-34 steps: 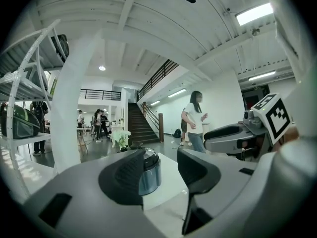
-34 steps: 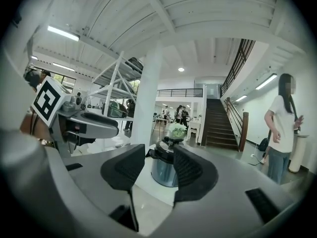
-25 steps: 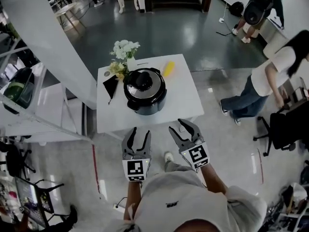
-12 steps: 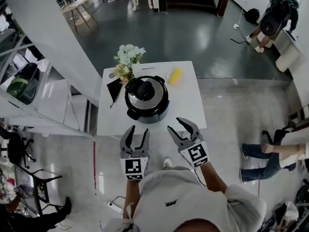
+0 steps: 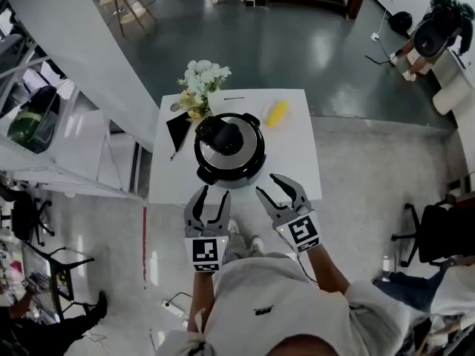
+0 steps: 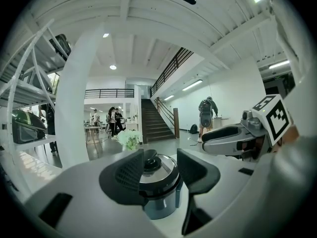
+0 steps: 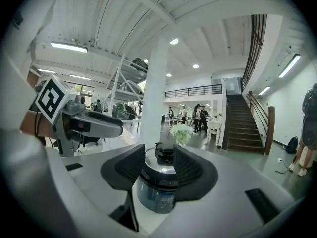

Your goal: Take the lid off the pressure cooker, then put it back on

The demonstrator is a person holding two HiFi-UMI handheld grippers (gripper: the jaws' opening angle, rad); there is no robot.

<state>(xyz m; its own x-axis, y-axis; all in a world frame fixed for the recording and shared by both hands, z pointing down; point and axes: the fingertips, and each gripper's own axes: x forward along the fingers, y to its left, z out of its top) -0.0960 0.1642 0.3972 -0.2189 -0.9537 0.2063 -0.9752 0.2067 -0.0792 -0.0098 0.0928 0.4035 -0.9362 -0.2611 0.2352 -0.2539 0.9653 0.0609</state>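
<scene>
Both grippers are closer to the table [image 5: 298, 170] than a second ago. The left gripper [image 5: 214, 193] has its jaws a little apart. The right gripper [image 5: 267, 185] has its jaws spread wider. Both hold nothing. Ahead of the jaws, past the table edge, sits the pressure cooker [image 5: 239, 170] with its lid [image 5: 227, 141] on. Nothing is touched yet, so reaching for the lid is likely next.

place: open office hall | cues: staircase [image 6: 154, 120], mezzanine railing [image 6: 109, 92], office chair [image 5: 436, 232], white column [image 7: 157, 83]
</scene>
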